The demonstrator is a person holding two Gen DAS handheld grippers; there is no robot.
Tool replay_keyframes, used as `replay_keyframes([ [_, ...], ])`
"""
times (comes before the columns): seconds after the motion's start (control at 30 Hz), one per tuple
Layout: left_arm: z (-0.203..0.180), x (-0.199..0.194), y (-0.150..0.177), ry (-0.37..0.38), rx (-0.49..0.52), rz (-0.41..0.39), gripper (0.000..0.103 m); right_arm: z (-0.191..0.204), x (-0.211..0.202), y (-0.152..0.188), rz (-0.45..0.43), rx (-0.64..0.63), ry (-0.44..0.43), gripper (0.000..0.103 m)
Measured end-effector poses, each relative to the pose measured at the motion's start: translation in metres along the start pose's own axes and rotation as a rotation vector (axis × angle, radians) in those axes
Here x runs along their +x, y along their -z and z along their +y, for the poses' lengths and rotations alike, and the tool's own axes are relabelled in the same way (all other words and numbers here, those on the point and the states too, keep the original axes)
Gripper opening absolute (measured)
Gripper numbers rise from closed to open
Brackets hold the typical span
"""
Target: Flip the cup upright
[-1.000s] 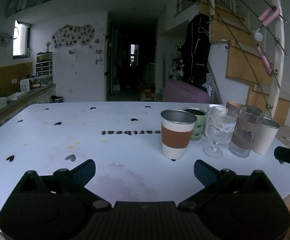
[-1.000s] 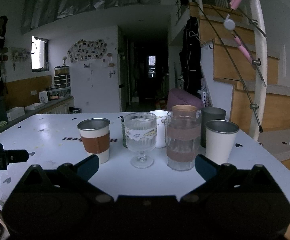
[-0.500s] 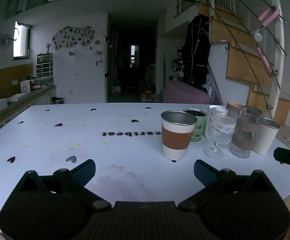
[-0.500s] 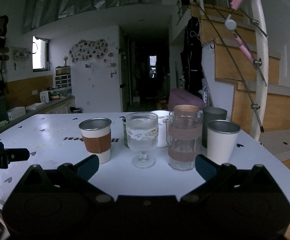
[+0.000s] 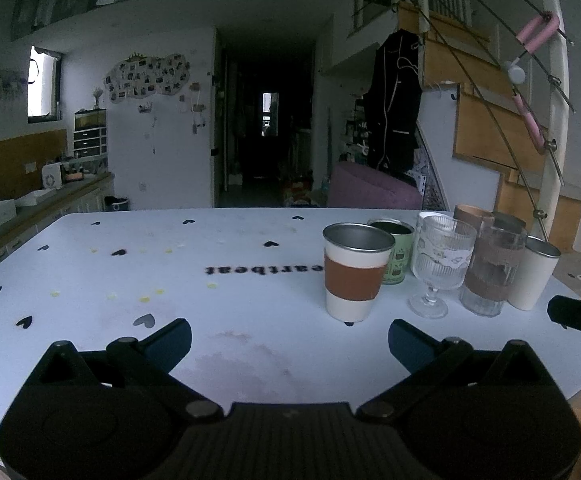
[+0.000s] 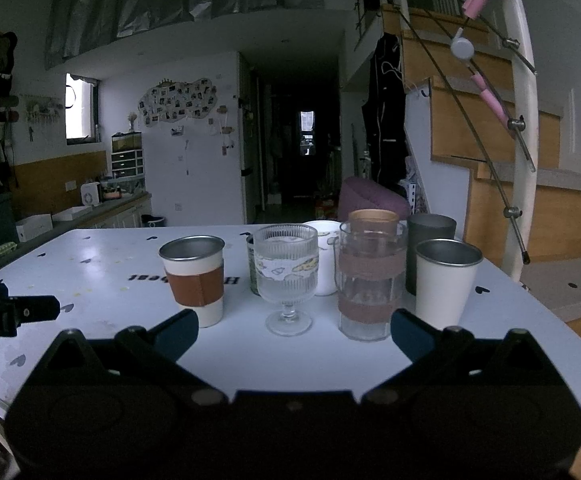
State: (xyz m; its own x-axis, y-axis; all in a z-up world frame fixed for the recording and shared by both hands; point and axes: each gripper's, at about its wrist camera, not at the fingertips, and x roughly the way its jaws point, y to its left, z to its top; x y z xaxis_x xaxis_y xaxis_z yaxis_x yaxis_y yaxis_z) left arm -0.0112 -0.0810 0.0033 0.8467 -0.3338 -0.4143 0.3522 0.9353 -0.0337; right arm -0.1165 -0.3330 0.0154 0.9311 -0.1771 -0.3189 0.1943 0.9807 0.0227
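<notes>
On the white counter [image 5: 90,280], a cluster of cups stands upright toward its right edge. The cup with the brown sleeve [image 5: 355,272] sits at the left end of the cluster, mouth up, its metal rim open to the room, resting flat on its base and apart from both grippers. Just behind it to the right is a green printed cup [image 5: 395,255], then a ribbed stemmed glass [image 5: 438,266], a clear tumbler with a brownish band [image 5: 490,270] and a plain white cup with a metal rim [image 5: 532,274] nearest the right edge. In the right wrist view a small white cup [image 6: 326,258], a brown-rimmed cup [image 6: 373,220] and a dark grey cup [image 6: 430,240] stand in the row behind. The left gripper [image 5: 289,338] hovers low over the near edge of the counter with its jaws spread wide and nothing between them, the sleeved cup ahead and slightly right of it. The right gripper [image 6: 293,330] is likewise spread wide and empty, facing the stemmed glass and the banded tumbler. Black hearts and printed lettering [image 5: 262,270] mark the counter surface.
</notes>
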Motion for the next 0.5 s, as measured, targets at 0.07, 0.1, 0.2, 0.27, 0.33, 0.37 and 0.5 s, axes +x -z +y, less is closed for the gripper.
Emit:
replay_keyframes([
  [0.07,-0.0008,0.0,0.0005,0.0,0.0,0.0,0.103,0.0,0.0,0.0001,0.001,0.0,0.0,0.103],
  [0.1,-0.0001,0.0,0.0,0.0,0.0,0.0,0.103,0.0,0.0,0.0001,0.0,0.0,0.0,0.103],
  [0.2,-0.0009,0.0,0.0005,0.0,0.0,0.0,0.103,0.0,0.0,0.0001,0.001,0.0,0.0,0.103],
  [0.27,-0.0011,0.0,0.0005,0.0,0.0,0.0,0.103,0.0,0.0,0.0001,0.0,0.001,0.0,0.103],
  [0.33,-0.0011,0.0,0.0005,0.0,0.0,0.0,0.103,0.0004,0.0001,0.0003,0.001,0.0,0.0,0.103],
  [0.37,-0.0012,0.0,0.0006,0.0,0.0,0.0,0.103,0.0,-0.0001,0.0001,0.0,0.0,0.0,0.103],
  [0.5,-0.001,-0.0004,0.0003,-0.002,0.001,0.0,0.103,0.0001,-0.0001,0.0001,0.001,0.0,0.0,0.103],
])
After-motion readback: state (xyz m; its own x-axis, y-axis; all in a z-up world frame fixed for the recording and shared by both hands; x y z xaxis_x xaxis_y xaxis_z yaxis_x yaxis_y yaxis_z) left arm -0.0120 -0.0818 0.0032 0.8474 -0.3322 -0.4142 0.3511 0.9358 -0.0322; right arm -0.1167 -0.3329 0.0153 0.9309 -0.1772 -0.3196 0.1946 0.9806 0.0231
